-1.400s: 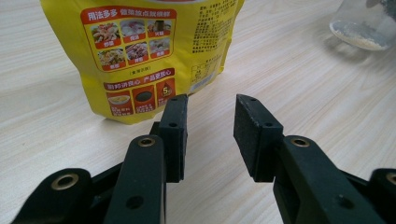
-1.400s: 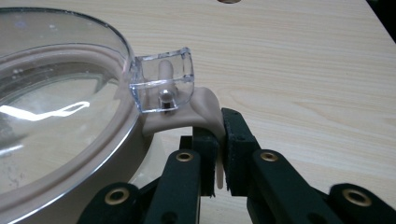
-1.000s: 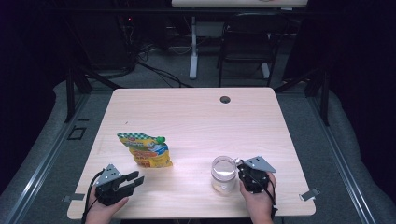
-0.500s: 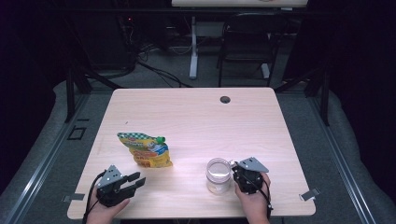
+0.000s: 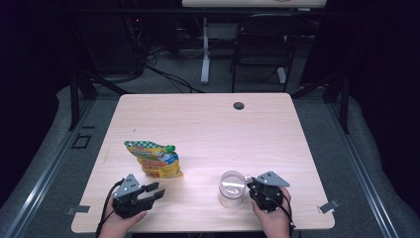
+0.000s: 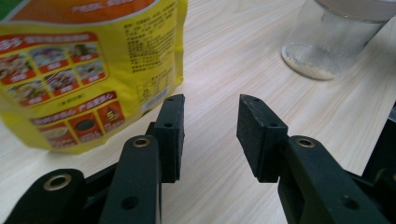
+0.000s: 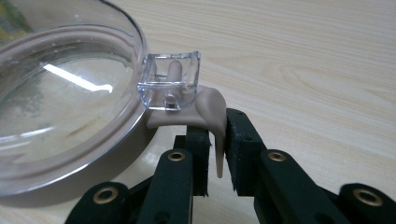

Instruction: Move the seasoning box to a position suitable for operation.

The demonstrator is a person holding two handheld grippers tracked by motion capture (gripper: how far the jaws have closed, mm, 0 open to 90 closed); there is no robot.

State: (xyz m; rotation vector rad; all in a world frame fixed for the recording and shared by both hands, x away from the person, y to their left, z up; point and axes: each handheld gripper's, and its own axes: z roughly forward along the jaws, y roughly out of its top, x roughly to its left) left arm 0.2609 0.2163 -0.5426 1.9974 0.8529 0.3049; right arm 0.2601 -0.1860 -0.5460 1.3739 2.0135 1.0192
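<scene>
Right tool point(image 5: 253, 185) at the near right of the worktop point(image 5: 208, 124), pinched on the beige tab point(image 7: 212, 122) that hangs from the clear latch point(image 7: 172, 80) at the rim of the glass jar point(image 5: 232, 188); jaws pressed against the tab from both sides, tab hanging down between them. Jar upright, just to the left of that tool and touching it through the tab alone. Left tool point(image 5: 148, 192) at the near left, spread with nothing between the pads point(image 6: 170, 133), resting low over the wood. Yellow pouch point(image 5: 154, 158) lying flat just beyond it, long axis running away and leftward, green cap point(image 5: 170, 148) at the far right corner. Likely next: lifting or tugging the tab to free the lid, so pull direction away from the jar, toward the right hand. Left tool nearer the pouch, well apart from the jar. Right gripper view: latch, tab and lid point(image 7: 65, 93) close up, too small to read from above. Left gripper view: pale grains on the jar's floor point(image 6: 310, 70) and the pouch's printed back point(image 6: 84, 60), neither legible from the high view.
</scene>
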